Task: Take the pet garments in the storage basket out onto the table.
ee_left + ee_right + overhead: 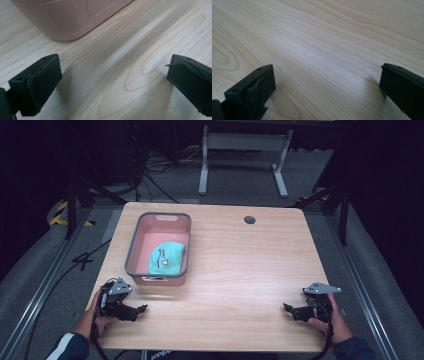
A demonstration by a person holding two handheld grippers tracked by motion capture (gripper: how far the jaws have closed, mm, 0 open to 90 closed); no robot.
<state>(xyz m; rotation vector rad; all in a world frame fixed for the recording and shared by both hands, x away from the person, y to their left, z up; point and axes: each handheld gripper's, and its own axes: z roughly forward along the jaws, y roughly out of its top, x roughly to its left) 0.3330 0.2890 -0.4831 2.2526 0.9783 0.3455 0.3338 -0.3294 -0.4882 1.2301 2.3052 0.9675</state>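
A person is resting the left gripper [131,309] and the right gripper [296,312] on the wooden counter [240,270], one near each front corner. Both sets of fingers are standing wide apart and holding nothing. A pink bin [134,245] is sitting just ahead of the left gripper, and a folded teal cloth [167,258] is lying inside it. Going for the cloth, the left gripper is likely to knock the bin's near wall and shove it away.
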